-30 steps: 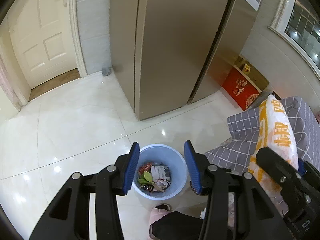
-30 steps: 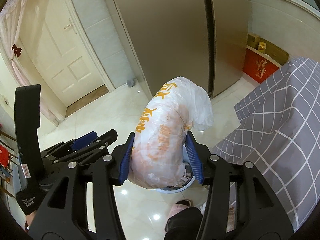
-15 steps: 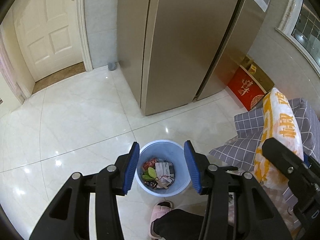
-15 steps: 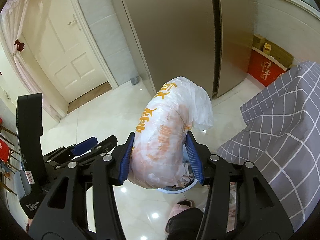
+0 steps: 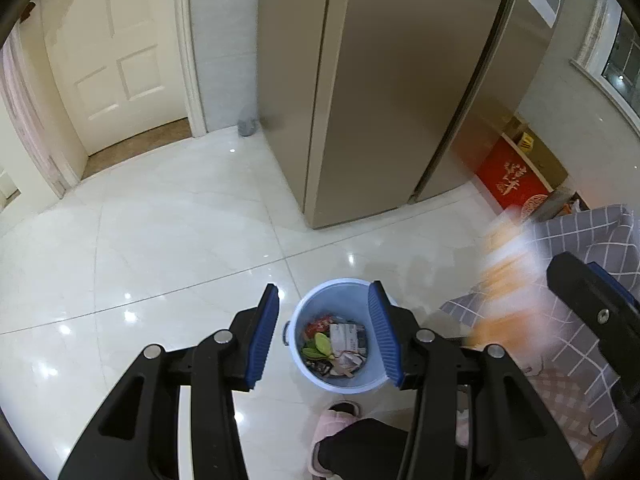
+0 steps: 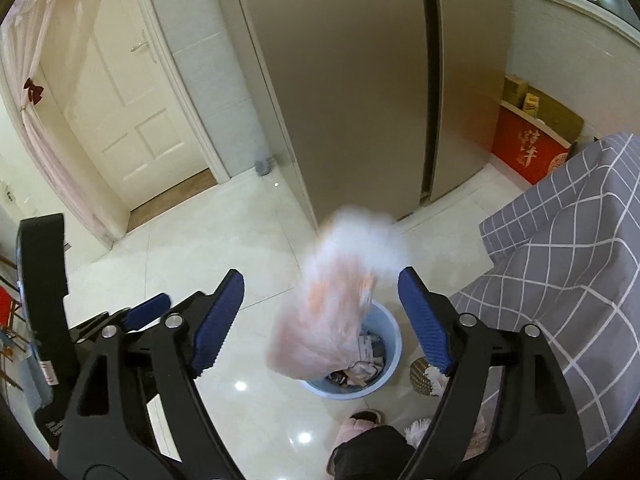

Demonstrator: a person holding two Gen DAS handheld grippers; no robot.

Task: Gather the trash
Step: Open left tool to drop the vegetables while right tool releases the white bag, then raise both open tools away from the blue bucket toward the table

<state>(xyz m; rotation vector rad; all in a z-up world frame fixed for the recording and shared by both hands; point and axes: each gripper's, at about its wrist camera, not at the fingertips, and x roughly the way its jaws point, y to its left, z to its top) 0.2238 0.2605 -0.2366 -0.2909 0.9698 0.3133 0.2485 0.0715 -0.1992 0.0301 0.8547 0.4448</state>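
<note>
A white plastic bag with orange print (image 6: 336,300) is blurred in mid-air, free of my right gripper (image 6: 322,320), which is open with its jaws wide apart. The bag is above a light blue trash bin (image 6: 390,344) that stands on the floor and holds wrappers and scraps. In the left wrist view the bag (image 5: 508,280) is a blurred streak at the right, and the bin (image 5: 304,320) shows between the fingers of my left gripper (image 5: 324,336), which is open and empty high above it.
A tall bronze refrigerator (image 5: 380,80) stands behind the bin. A grey checked cloth (image 6: 568,248) covers furniture at the right. A white door (image 5: 116,48) is at the far left. A pink slipper (image 5: 332,428) is beside the bin. A red box (image 5: 512,184) sits by the wall.
My right gripper has opened and let go of the bag, which now falls toward the bin. Both grippers have risen a little; the left stays open.
</note>
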